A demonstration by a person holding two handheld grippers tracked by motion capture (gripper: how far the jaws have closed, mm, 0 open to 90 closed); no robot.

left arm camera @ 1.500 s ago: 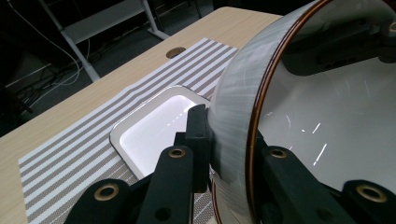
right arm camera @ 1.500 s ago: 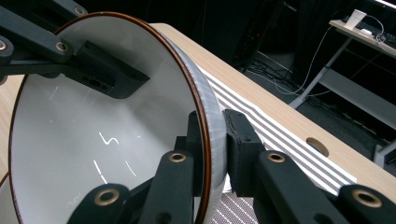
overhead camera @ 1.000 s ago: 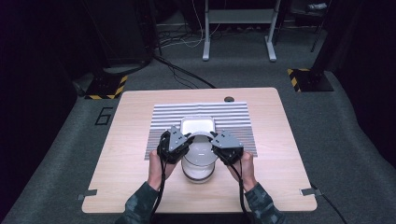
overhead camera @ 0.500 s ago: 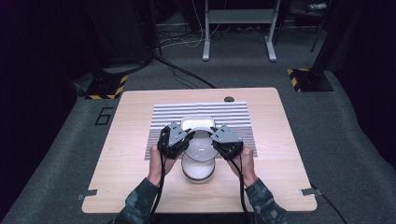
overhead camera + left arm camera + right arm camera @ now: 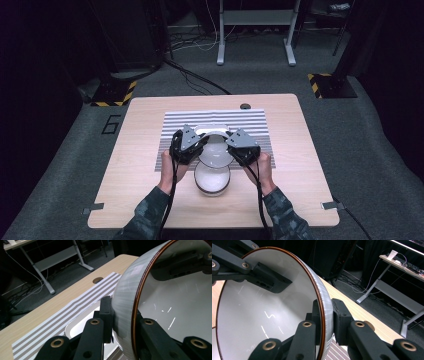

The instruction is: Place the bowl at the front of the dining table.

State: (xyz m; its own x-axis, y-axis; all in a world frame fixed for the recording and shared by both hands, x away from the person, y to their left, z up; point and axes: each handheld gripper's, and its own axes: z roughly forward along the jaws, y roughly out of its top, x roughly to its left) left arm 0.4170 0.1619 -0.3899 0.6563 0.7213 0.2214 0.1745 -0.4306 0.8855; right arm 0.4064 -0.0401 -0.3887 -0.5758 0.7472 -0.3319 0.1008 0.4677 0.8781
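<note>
A pale wooden worktop [image 5: 295, 150] stands on grey carpet in a dark room, with a striped mat [image 5: 250, 122] spread across its far half. Near the worktop's near edge, at its middle, a white bowl [image 5: 212, 180] sits upright on the bare wood. Just beyond it, the person's two hands hold a second white bowl [image 5: 216, 152] with a brown rim, lifted and tilted above the near edge of the mat. The left gripper [image 5: 192, 145] has its fingers closed on that bowl's left rim: in the left gripper view one finger [image 5: 106, 315] presses the ribbed outer wall [image 5: 125, 302] and the other lies inside. The right gripper [image 5: 239, 146] clamps the opposite rim the same way, its fingers [image 5: 340, 315] pinching the wall in the right gripper view. Farther on, a shallow white tray [image 5: 212, 129] lies on the mat, partly hidden by the grippers. A round cable hole [image 5: 245, 106] sits near the far edge. Beyond the worktop, a metal desk frame [image 5: 255, 30] and cables lie on the floor.
</note>
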